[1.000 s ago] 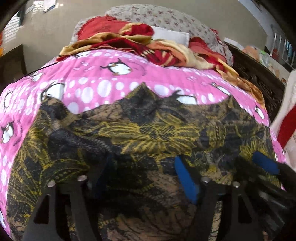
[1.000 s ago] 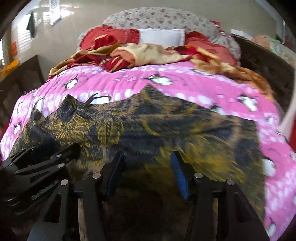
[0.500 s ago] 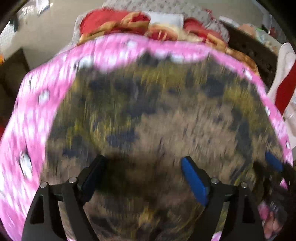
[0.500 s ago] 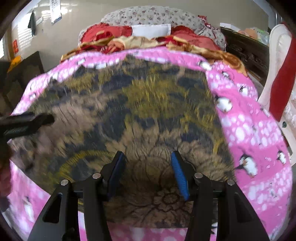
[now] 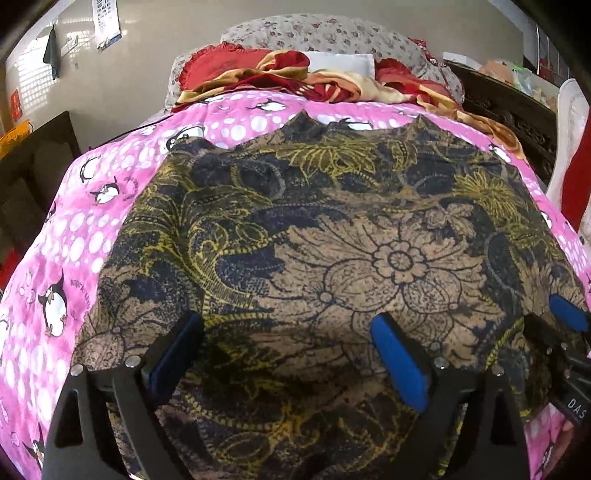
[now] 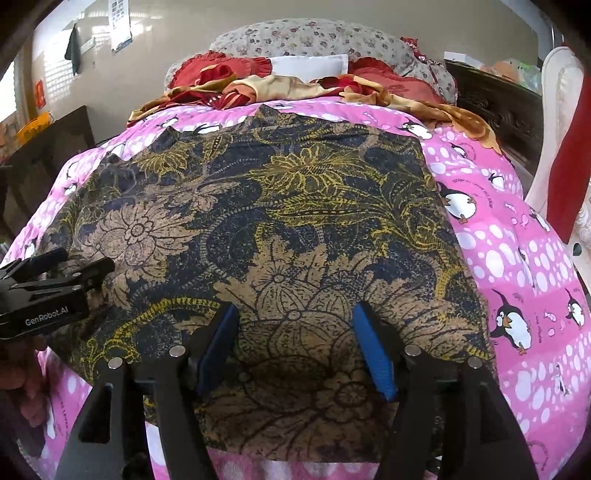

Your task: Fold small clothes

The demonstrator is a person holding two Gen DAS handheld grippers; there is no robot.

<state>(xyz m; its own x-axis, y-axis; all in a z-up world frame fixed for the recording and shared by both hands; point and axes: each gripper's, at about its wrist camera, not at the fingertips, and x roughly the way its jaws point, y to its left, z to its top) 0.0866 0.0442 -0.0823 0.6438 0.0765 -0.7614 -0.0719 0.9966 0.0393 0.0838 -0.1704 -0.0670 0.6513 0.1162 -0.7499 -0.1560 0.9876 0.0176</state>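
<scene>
A dark batik cloth (image 5: 332,229) with gold leaves and tan flowers lies spread flat on the pink penguin blanket (image 5: 66,258). My left gripper (image 5: 286,319) hovers over the cloth's near part. Its jaws are opening wide, and the blue pads do not press on the fabric. My right gripper (image 6: 295,309) stands over the cloth's (image 6: 295,206) near edge, jaws also opening, with only flat cloth below them. Each gripper shows at the edge of the other's view: the right gripper (image 5: 565,321) and the left gripper (image 6: 66,269).
Red and gold bedding (image 5: 295,77) and a floral pillow (image 5: 325,33) are heaped at the head of the bed. Dark carved furniture (image 6: 495,107) and a white chair with red cloth (image 6: 565,147) stand on the right. A dark cabinet (image 5: 37,166) stands left.
Both grippers have drawn back toward the near edge of the bed and their jaws have widened. The cloth now lies flatter and more spread out.
</scene>
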